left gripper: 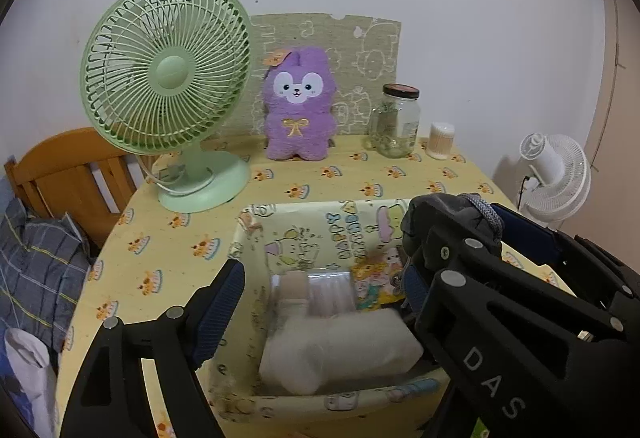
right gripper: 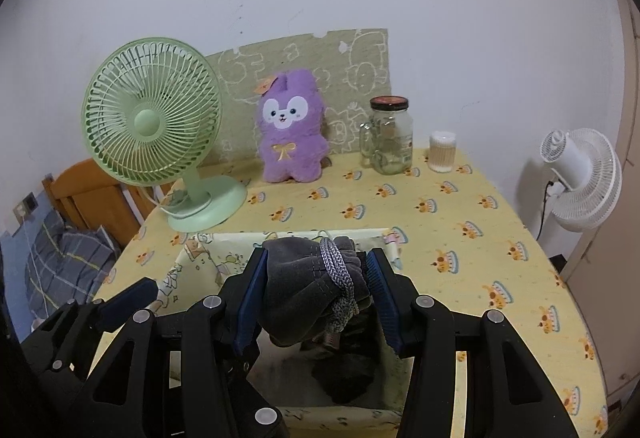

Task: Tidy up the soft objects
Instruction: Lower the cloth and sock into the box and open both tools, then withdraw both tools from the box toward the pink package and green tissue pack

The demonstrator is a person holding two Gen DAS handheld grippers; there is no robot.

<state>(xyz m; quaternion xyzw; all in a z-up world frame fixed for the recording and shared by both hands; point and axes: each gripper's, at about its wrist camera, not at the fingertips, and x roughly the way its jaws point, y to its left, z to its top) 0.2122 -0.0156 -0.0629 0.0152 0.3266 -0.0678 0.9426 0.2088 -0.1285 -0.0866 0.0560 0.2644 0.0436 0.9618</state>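
My right gripper (right gripper: 316, 290) is shut on a bunched grey garment with a grey drawstring cord (right gripper: 308, 290) and holds it above the yellow cartoon-print box (right gripper: 208, 250). In the left wrist view the same garment (left gripper: 452, 213) and right gripper sit over the box's right side. My left gripper (left gripper: 320, 290) is open over the box (left gripper: 248, 234), its left finger (left gripper: 218, 314) outside the left wall. White soft bundles (left gripper: 340, 350) lie inside the box. A purple plush bunny (left gripper: 298, 109) stands at the back of the table.
A green desk fan (left gripper: 168, 77) stands at back left. A glass jar (left gripper: 396, 121) and a cotton-swab tub (left gripper: 442, 139) stand at back right. A white fan (right gripper: 580, 177) is off the table's right edge. A wooden chair (left gripper: 68, 177) and plaid cloth (left gripper: 36, 270) are on the left.
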